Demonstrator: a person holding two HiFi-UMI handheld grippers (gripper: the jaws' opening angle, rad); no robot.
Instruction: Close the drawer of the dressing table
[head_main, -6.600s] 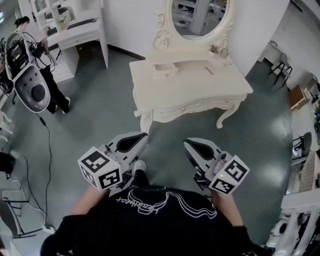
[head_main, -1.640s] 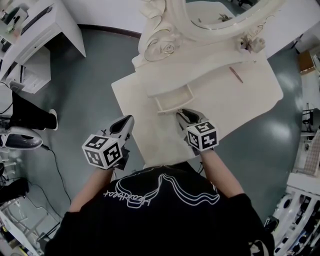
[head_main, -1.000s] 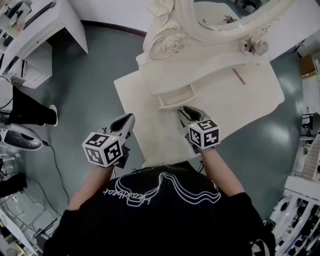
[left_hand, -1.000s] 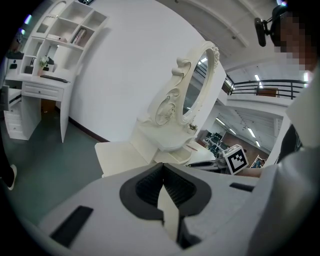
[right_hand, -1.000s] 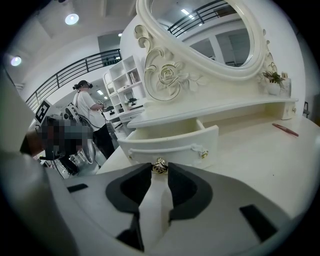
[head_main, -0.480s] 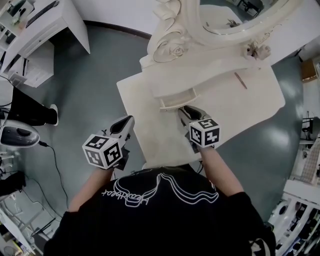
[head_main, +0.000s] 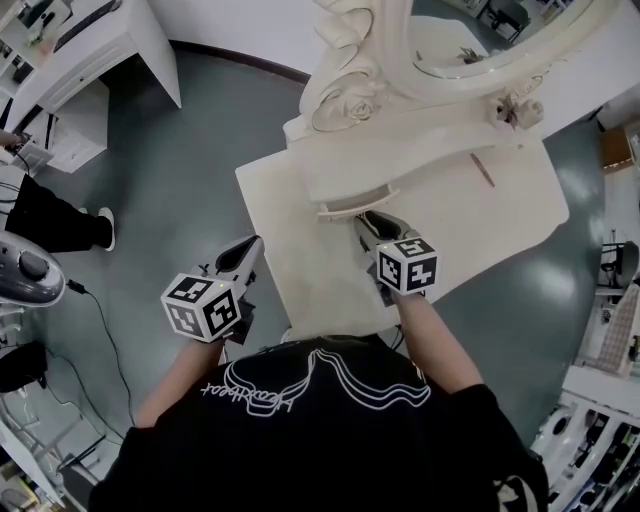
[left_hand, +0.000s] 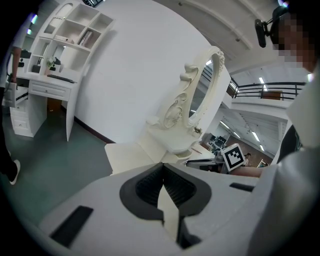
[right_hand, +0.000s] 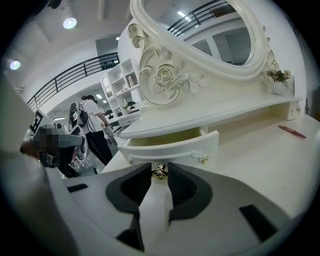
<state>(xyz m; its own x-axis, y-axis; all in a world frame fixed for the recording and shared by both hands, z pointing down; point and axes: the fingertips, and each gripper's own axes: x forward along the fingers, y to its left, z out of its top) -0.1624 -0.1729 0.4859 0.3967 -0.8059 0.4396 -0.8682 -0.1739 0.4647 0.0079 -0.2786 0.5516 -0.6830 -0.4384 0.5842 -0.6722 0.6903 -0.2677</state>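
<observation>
Grips gold knob of part-open drawer at frame centre with right gripper, jaws narrow, drawer front just beyond tips. Holds left gripper closed tip to tip, empty, lower left of dressing table.

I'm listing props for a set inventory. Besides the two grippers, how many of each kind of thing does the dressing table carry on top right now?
Oval mirror: 1
Open drawer: 1
Small potted plant: 1
Reddish stick: 1
Total: 4
</observation>
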